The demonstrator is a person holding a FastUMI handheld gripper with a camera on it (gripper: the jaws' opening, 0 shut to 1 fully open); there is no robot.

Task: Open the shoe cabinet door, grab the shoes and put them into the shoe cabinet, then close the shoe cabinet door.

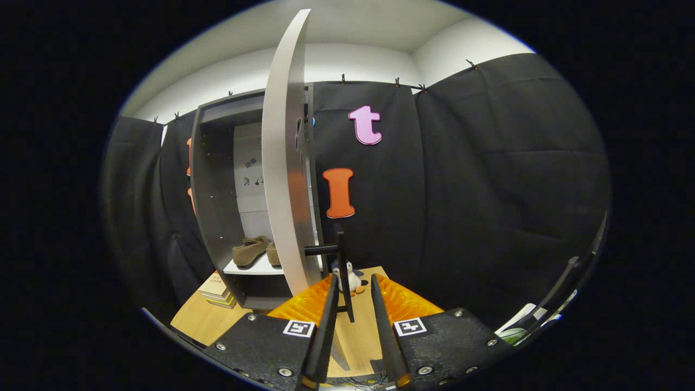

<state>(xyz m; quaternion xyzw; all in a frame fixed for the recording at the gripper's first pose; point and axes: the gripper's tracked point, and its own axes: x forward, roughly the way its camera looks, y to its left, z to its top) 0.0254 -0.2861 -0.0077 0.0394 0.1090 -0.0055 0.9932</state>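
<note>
Between the claw's (352,304) parted fingers stands the door's handle (342,274).

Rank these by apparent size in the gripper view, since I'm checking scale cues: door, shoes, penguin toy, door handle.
1. Door
2. Shoes
3. Door handle, between the open gripper's fingers, and the penguin toy: alike; nearness leaves them unranked.

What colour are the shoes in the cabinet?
Brown. In the gripper view the shoes sit on the cabinet's white shelf, behind the open door.

Smooth satin cabinet door (282,163), woven cloth shoes (251,251), wood-grain tabletop (202,320)
</note>
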